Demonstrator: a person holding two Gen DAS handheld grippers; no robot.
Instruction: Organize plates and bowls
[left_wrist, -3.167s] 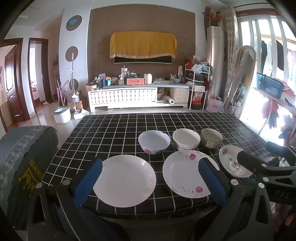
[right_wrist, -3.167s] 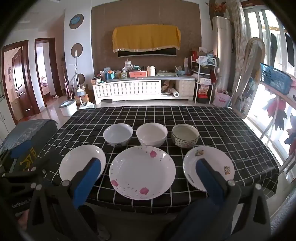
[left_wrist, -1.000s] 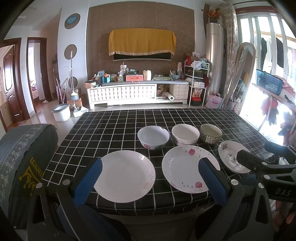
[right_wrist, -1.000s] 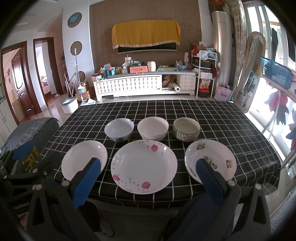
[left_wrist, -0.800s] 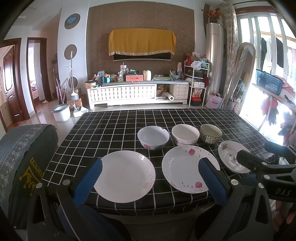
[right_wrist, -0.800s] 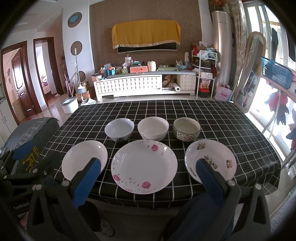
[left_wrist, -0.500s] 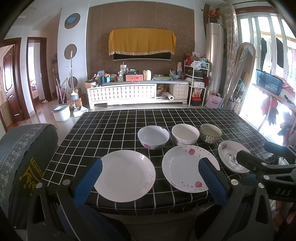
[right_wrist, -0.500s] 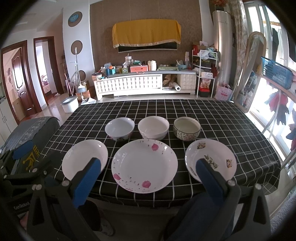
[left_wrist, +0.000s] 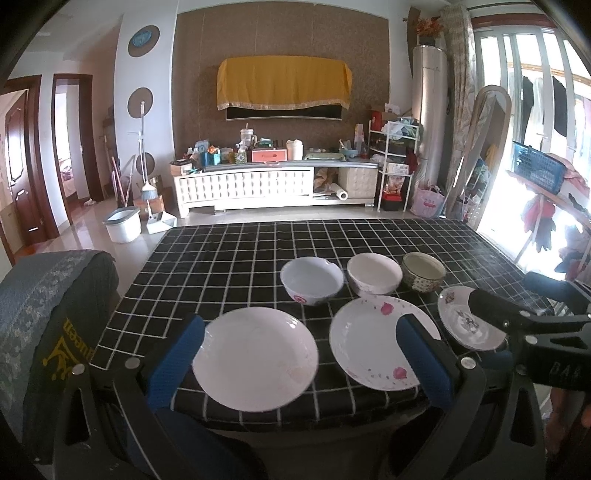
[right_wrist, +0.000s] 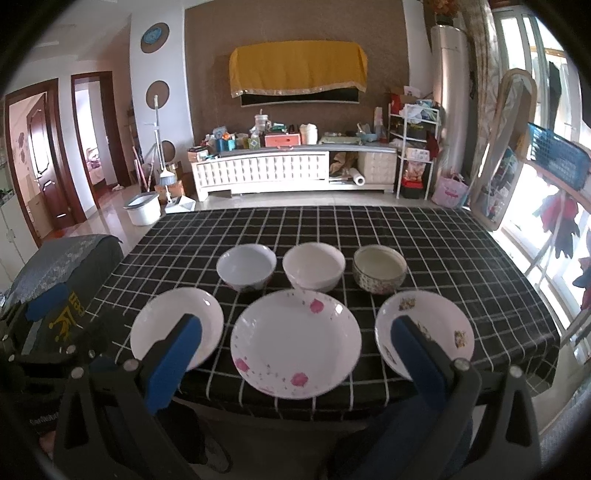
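Three plates lie in a row along the near edge of the checked table: a plain white plate (left_wrist: 255, 358) (right_wrist: 177, 328) at left, a pink-flowered plate (left_wrist: 376, 345) (right_wrist: 295, 341) in the middle, and a small patterned plate (left_wrist: 461, 321) (right_wrist: 424, 332) at right. Behind them stand a white bowl with a red mark (left_wrist: 312, 284) (right_wrist: 246, 266), a white bowl (left_wrist: 373, 277) (right_wrist: 314, 269) and a speckled bowl (left_wrist: 423, 271) (right_wrist: 379, 267). My left gripper (left_wrist: 299, 358) hangs open before the plain plate. My right gripper (right_wrist: 295, 354) hangs open before the flowered plate. Neither holds anything.
The black checked tablecloth (left_wrist: 258, 251) (right_wrist: 443, 243) covers the table. A covered chair (left_wrist: 48, 306) (right_wrist: 55, 277) stands at the table's left. The right gripper's body (left_wrist: 535, 325) shows at the right of the left wrist view. A TV cabinet (right_wrist: 280, 170) lines the far wall.
Both grippers have stayed open and nearly still. The views have shifted only slightly over the last second.
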